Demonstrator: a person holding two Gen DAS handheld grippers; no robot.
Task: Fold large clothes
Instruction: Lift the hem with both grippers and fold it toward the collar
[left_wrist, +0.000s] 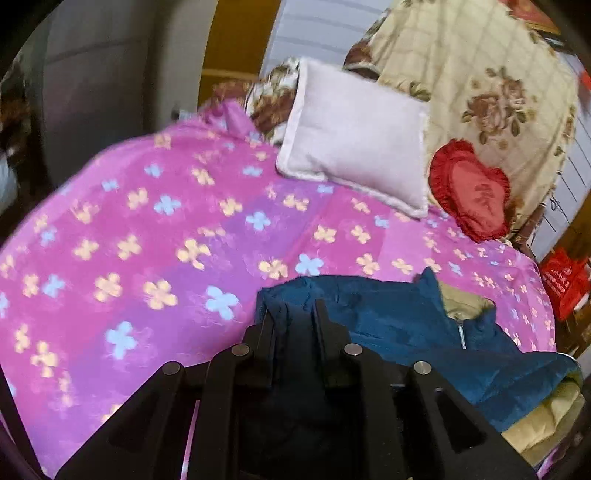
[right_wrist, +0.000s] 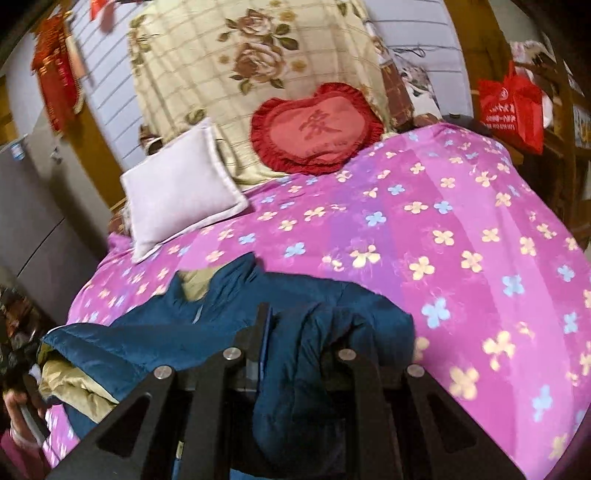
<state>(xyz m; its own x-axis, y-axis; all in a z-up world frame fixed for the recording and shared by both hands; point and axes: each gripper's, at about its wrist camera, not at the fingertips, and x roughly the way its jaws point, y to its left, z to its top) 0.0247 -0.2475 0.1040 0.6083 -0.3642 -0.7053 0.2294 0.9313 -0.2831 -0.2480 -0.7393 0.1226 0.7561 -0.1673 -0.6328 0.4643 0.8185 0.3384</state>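
Observation:
A dark blue padded jacket (left_wrist: 399, 317) with a beige lining and a zipper lies on the pink flowered bedspread (left_wrist: 147, 236). It also shows in the right wrist view (right_wrist: 192, 325). My left gripper (left_wrist: 293, 314) is shut on a bunch of the jacket's blue fabric, which fills the gap between the fingers. My right gripper (right_wrist: 314, 321) is shut on another bunch of the same jacket, and the cloth hangs down between its fingers. The jacket spreads between the two grippers near the bed's front edge.
A pale pink pillow (left_wrist: 354, 136) and a red heart cushion (left_wrist: 469, 188) lie at the head of the bed against a beige rose-print quilt (left_wrist: 480, 74). A red bag (right_wrist: 513, 107) hangs at the right. The bedspread (right_wrist: 443, 229) stretches out beyond the jacket.

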